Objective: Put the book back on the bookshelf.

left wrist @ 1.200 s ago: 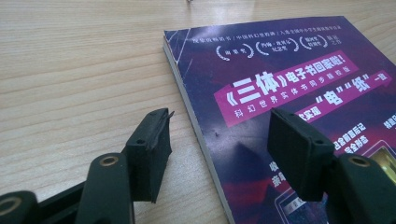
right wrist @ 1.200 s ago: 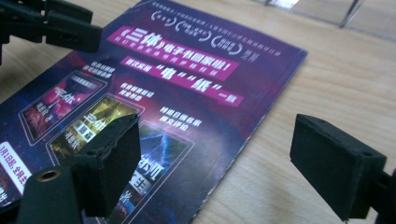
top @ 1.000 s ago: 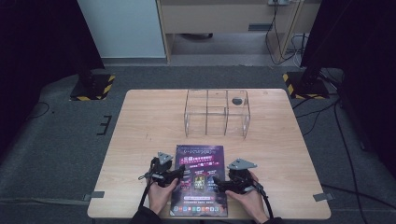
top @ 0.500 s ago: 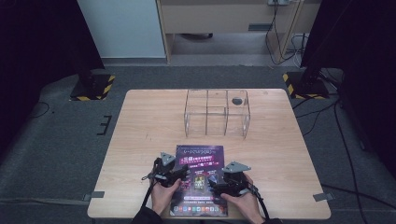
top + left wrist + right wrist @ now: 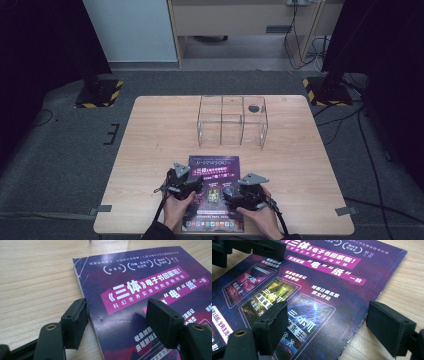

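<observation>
1. The room is dim, with grey carpet and black stands around a pale wooden worktop [image 5: 150, 150]. A clear acrylic organizer [image 5: 232, 121] stands toward its far side.
2. A purple magazine [image 5: 214, 192] lies flat and closed at the near edge of the worktop, between my 2 hands, well apart from the organizer.
3. My left claw [image 5: 117, 315] sits low at the magazine's left edge. Its jaws are apart and have just been opening. 1 pad rests on the bare wood just beside the edge, the other over the cover, so the edge lies between them but is not pinched.
4. My right claw [image 5: 342, 327] straddles the right edge the same way, jaws apart, 1 pad over the printed cover, the other over the wood. Nothing is clamped.
5. I judge the magazine light, thin and floppy, with a glossy cover that will likely slip under hard pads. Taken by 1 edge only, it should sag.
6. The sound hold would be the bound edge at my left claw, where the pages are stacked and stiffest. The right edge looks loose, so pinching there may catch only the cover sheet.
7. It lies flush on the wood, so a pad must get under an edge first.
</observation>
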Tool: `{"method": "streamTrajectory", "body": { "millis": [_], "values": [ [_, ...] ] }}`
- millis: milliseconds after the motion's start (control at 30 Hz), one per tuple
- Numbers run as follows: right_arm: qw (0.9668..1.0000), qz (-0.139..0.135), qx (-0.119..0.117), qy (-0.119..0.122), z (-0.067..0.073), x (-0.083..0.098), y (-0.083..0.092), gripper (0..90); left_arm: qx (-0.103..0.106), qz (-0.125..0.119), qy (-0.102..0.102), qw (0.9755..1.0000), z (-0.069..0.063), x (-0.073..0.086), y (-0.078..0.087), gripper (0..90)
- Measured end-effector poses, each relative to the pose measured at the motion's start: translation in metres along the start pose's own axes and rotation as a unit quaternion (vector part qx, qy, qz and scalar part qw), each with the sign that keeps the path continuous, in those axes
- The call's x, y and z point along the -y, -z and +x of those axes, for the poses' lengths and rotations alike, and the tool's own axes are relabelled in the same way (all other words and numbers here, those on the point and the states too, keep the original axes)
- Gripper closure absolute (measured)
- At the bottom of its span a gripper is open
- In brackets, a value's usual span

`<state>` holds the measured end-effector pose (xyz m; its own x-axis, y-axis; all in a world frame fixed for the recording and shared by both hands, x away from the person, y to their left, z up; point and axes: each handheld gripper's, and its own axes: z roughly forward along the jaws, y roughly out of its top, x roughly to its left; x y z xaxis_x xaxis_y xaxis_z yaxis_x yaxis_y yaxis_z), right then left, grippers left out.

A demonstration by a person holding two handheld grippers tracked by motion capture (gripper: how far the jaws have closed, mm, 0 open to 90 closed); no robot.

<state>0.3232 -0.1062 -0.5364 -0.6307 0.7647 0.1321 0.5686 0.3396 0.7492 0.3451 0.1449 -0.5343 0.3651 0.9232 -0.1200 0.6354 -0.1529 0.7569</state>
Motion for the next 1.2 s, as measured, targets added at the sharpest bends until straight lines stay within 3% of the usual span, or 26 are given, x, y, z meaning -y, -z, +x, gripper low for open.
{"method": "streamTrajectory", "body": {
  "millis": [167,367,467,633,800,1000,1200],
  "values": [
    [1.0,0.0,0.001,-0.002,0.001,0.0,0.0,17.2,0.003,-0.006,0.022,0.9997,0.001,0.0,0.0,35.2],
    [1.0,-0.001,-0.001,-0.003,0.0,0.0,0.0,17.2,0.004,-0.005,0.017,0.9998,0.001,0.001,0.001,35.0],
    [1.0,-0.001,-0.002,-0.005,0.0,0.0,0.0,17.2,0.0,-0.006,0.021,0.9998,0.003,0.001,0.002,41.1],
    [0.9999,-0.004,-0.004,-0.012,0.0,0.0,0.0,17.2,0.014,-0.017,0.059,0.998,0.009,0.003,0.003,47.0],
    [0.9997,-0.008,-0.009,-0.021,-0.003,0.0,0.0,17.3,0.02,-0.02,0.071,0.9971,0.011,0.004,0.005,47.5],
    [0.9995,-0.01,-0.009,-0.028,-0.004,0.0,0.001,17.3,0.043,-0.022,0.095,0.9942,0.015,0.007,0.007,48.0],
    [0.9992,-0.013,-0.012,-0.034,-0.007,0.0,0.001,17.4,0.057,-0.029,0.1,0.9929,0.016,0.009,0.01,48.3]
  ]
}}
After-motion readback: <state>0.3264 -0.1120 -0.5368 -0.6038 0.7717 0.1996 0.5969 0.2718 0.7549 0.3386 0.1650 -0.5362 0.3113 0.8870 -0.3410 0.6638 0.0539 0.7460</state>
